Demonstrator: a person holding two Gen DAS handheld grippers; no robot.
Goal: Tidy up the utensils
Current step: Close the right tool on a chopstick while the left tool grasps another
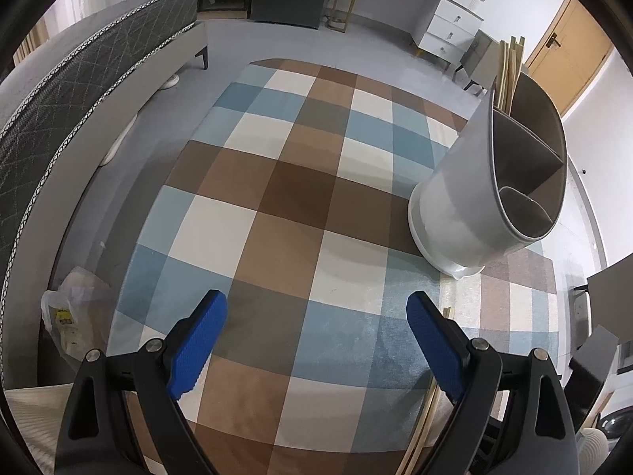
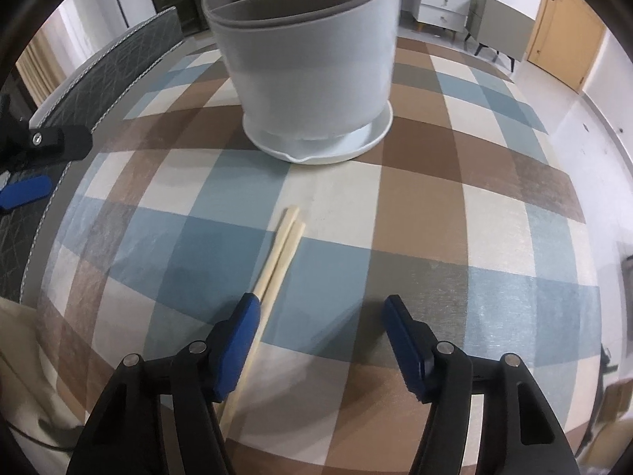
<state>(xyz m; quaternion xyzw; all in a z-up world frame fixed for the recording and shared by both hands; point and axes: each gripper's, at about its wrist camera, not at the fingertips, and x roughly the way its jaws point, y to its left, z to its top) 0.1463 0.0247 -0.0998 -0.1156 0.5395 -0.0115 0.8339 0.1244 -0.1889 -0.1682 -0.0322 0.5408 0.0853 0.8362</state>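
On tabletop: chopsticks [image 2: 279,249] beside my right fingers [image 2: 320,340], both pairs apart, empty; closing may miss them.

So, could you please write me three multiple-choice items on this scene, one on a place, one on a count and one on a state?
1. Where do the chopsticks lie relative to the utensil holder?
A. inside it
B. on the checked tablecloth in front of it
C. leaning on its rim

2. How many chopsticks show in the right wrist view?
A. two
B. four
C. six

3. What is between the fingers of the left gripper?
A. a spoon
B. the holder
C. nothing

Answers:
1 B: they rest flat on the cloth, apart from the holder's base.
2 A: two pale sticks lie side by side, running under the right gripper.
3 C: its blue fingers stand wide apart over bare cloth.
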